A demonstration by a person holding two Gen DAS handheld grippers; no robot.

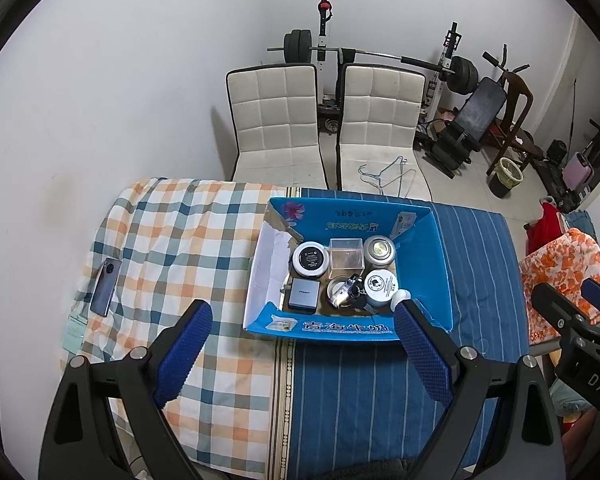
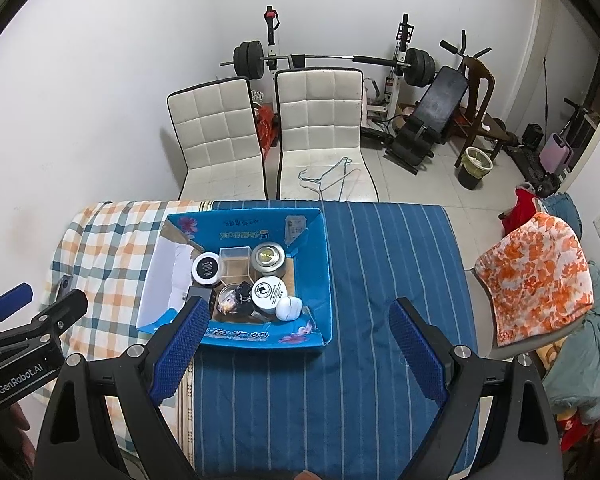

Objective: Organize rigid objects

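A: Your table (image 2: 380, 264) is covered by a checked cloth (image 1: 172, 240) and a striped one; the blue box (image 1: 440, 264) sits across their seam, with jars, a clear cube (image 1: 345, 254) and a charger (image 1: 303, 295) inside.

B: And your grippers?

A: Your left gripper (image 1: 302, 320) hovers with fingers wide apart and empty, the box just beyond its tips. Your right gripper (image 2: 296, 316) is also spread and empty; the box lies past its left finger (image 2: 180, 344). A phone (image 1: 106, 286) rests on the checked cloth, well left of the box.
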